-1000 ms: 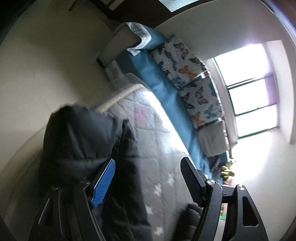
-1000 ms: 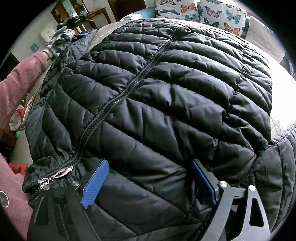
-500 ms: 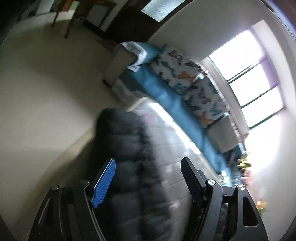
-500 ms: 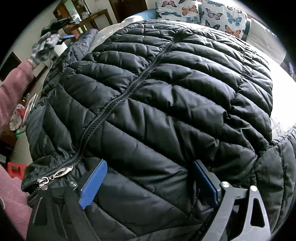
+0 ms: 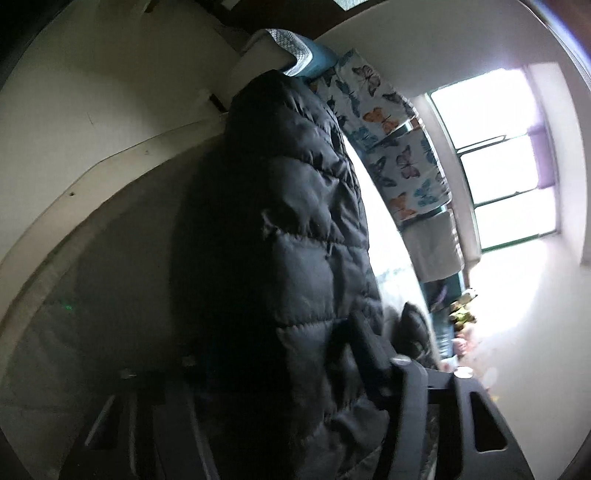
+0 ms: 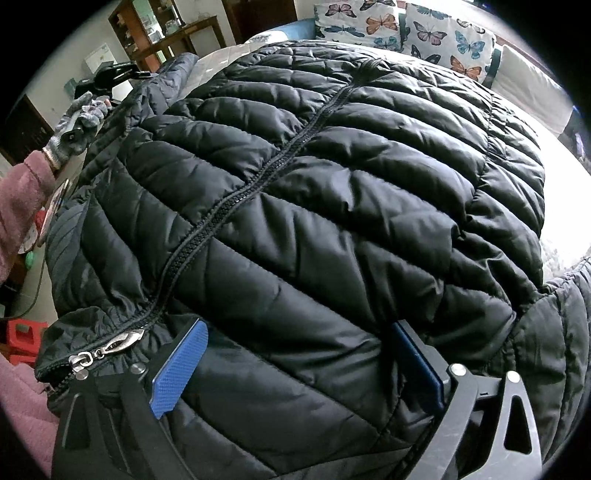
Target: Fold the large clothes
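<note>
Black quilted jacket (image 6: 332, 192) lies spread front-up on the bed (image 6: 554, 221), zipper (image 6: 236, 206) closed, collar end toward the butterfly pillows (image 6: 424, 33). Its sleeve (image 5: 288, 229) at the bed's edge now stands between the left claw's (image 5: 258, 387) jaws, which have just been closing; a second ago they stood wide with only the sleeve's edge in reach. The view is dark, so a firm pinch appears likely but is unconfirmed. This suggests the sleeve fold is starting. The right claw (image 6: 295, 365) rests wide open on the hem beside the zipper pull (image 6: 110, 349), as before, gripping nothing.
</note>
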Demonstrator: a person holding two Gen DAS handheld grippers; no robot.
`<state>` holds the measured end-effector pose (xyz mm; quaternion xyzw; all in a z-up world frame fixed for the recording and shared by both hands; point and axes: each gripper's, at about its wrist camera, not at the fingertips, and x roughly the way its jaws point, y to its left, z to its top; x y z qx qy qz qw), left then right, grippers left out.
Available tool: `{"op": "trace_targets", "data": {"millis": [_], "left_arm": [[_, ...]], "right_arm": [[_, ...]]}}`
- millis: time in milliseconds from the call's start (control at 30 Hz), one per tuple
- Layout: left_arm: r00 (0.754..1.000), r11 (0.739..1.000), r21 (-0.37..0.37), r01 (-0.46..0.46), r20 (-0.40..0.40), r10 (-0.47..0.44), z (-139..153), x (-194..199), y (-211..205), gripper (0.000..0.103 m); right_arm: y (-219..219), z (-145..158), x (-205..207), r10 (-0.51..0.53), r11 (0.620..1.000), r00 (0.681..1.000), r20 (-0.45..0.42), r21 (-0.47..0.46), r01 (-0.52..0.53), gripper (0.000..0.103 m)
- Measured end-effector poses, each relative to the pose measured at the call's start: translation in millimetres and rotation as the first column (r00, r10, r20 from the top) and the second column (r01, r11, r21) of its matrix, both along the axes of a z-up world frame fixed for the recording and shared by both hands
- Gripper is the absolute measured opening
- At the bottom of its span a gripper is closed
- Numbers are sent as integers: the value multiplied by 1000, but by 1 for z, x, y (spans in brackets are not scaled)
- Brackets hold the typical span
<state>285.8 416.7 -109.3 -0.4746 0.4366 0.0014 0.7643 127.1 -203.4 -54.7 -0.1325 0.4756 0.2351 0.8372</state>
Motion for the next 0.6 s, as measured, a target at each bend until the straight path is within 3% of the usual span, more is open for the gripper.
{"op": "trace_targets", "data": {"millis": [33, 133, 233, 367, 500, 600], "left_arm": [[1000, 1000, -16, -10, 4, 10, -4, -1, 0, 31], [999, 998, -60, -32, 40, 35, -7, -2, 0, 15], [996, 1000, 6, -14, 88, 14, 18, -5, -11, 10], [982, 994, 103, 36, 182, -54, 83, -13, -37, 10], [951, 973, 206, 107, 263, -160, 146, -27, -88, 10], [919, 941, 290, 172, 298, -260, 188, -40, -139, 10]], "right_arm": [[0, 0, 0, -1, 1000, 1000, 2, 1, 1, 103], [-1, 0, -1, -1, 1000, 1000, 5, 1, 1, 103], [-2, 1, -2, -2, 1000, 1000, 6, 1, 2, 103], [-4, 5, -2, -7, 1000, 1000, 11, 11, 7, 103], [-10, 17, -4, -28, 999, 999, 39, 45, 26, 103], [-20, 29, -11, -44, 996, 996, 78, 83, 38, 103]]}}
